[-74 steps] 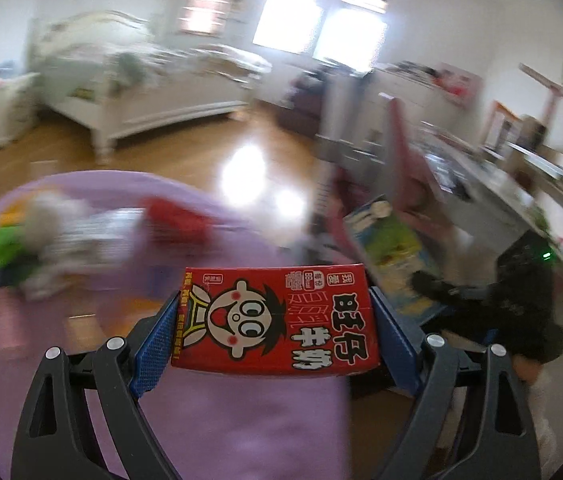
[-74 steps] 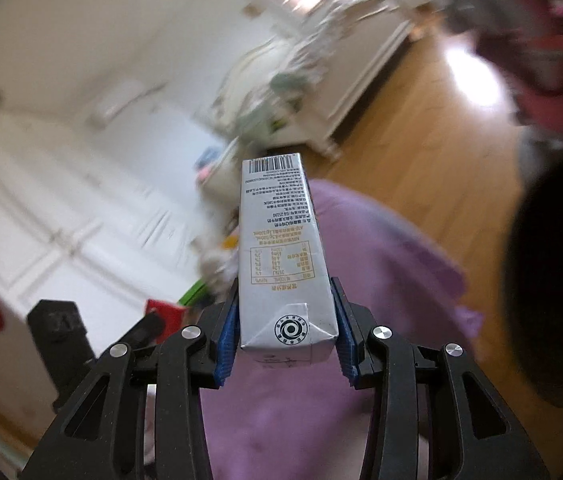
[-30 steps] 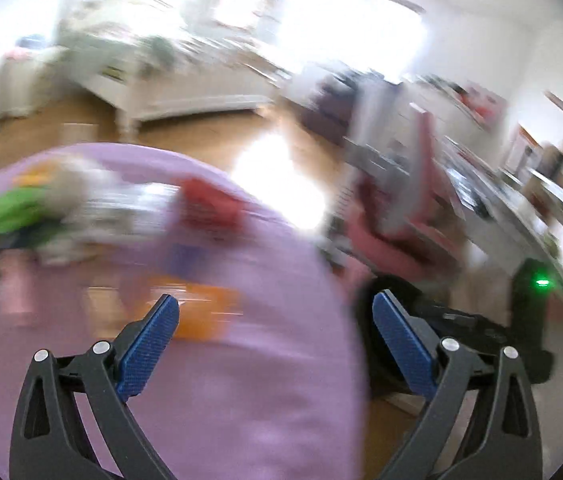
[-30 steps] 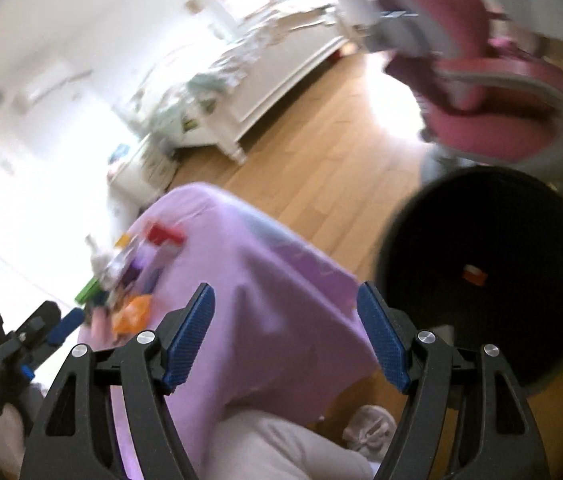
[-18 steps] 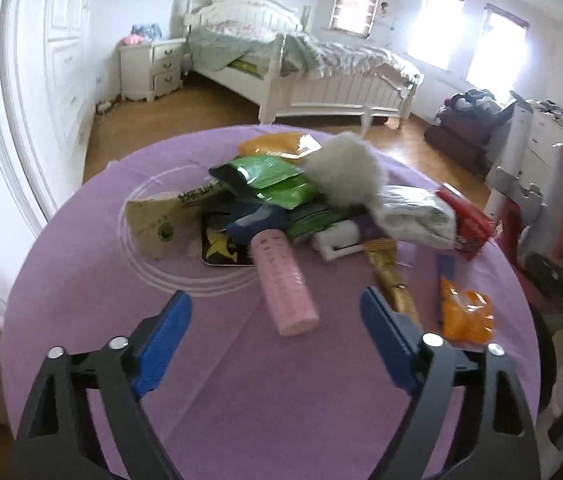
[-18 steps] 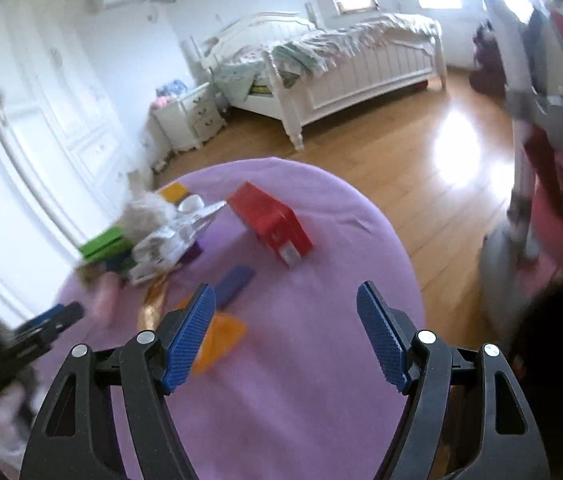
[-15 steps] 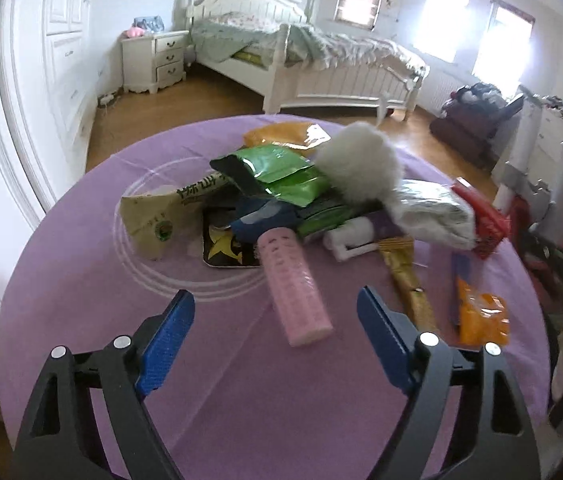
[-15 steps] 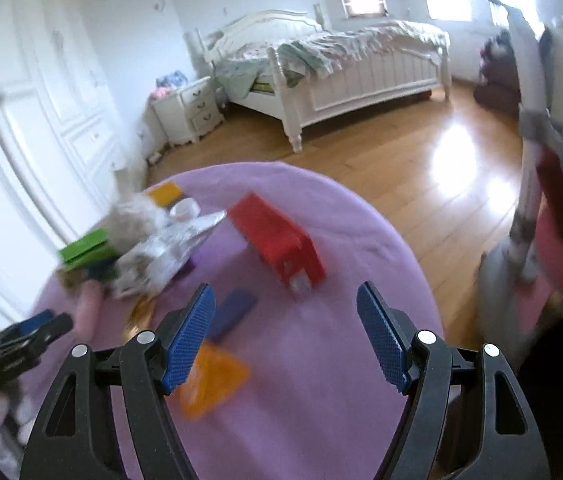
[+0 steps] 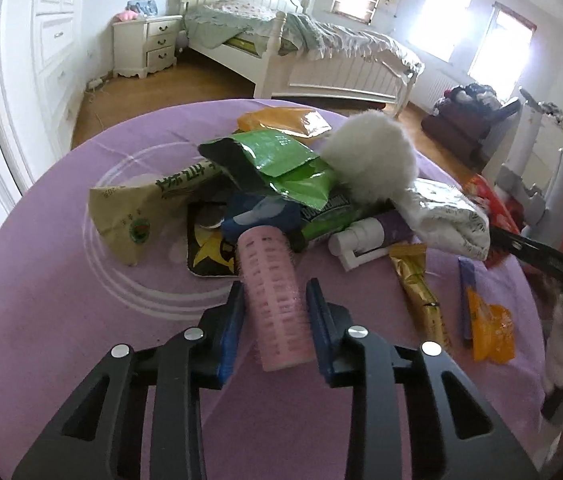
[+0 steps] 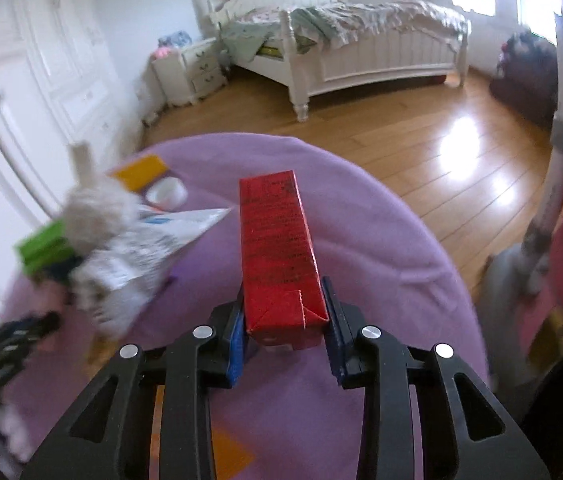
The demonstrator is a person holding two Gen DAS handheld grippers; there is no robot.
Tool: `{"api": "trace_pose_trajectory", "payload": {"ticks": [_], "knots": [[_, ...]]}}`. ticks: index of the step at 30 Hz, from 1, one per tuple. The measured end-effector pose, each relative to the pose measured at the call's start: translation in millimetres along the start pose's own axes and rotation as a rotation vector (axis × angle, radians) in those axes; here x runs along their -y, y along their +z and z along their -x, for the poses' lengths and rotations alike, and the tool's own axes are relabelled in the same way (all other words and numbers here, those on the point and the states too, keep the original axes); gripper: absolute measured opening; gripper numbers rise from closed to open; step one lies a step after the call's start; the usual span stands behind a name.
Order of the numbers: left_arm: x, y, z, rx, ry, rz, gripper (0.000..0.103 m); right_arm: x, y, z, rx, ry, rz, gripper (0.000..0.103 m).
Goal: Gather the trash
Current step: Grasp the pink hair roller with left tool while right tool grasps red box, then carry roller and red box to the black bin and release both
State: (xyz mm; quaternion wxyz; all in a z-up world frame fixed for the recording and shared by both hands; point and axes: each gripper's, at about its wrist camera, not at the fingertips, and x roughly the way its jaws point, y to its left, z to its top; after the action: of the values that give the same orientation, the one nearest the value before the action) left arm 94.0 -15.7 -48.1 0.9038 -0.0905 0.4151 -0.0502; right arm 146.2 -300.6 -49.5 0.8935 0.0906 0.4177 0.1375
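Closing: left gripper point(image 9: 275, 312) on pink roller point(image 9: 273, 300), right gripper point(image 10: 283, 324) on red carton point(image 10: 277, 256). Wrapper pile point(image 9: 289, 184) remains on table point(image 9: 41, 300).

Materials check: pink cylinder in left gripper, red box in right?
Pink cylinder: looks like a plastic hair roller with a matte, fuzzy surface; rows of small slots show. Red box: coated paperboard drink carton, slight sheen, printed text, folded glued corner flap. Both guesses from looks.
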Motion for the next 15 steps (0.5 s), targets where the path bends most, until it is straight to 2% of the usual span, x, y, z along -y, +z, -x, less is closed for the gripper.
{"api": "trace_pose_trajectory", "payload": {"ticks": [3, 7, 11, 15], "knots": [[-0.2, -3.5, 14.7, 0.037, -0.028, 0.011, 0.029, -1.0, -12.1, 37.9, 0.037, 0.123, -0.070, 0.033], [8.3, -12.4, 43.9, 0.089, -0.078, 0.009, 0.029, 1.8, -35.3, 78.7, 0.057, 0.330, -0.183, 0.033], [32.2, -18.2, 74.3, 0.142, -0.115, -0.022, 0.030, -1.2, -48.7, 95.9, 0.060, 0.404, -0.215, 0.033], [68.5, -21.8, 95.1, 0.170, -0.159, -0.082, 0.030, 2.2, -46.1, 114.2, 0.084, 0.418, -0.217, 0.033]]}}
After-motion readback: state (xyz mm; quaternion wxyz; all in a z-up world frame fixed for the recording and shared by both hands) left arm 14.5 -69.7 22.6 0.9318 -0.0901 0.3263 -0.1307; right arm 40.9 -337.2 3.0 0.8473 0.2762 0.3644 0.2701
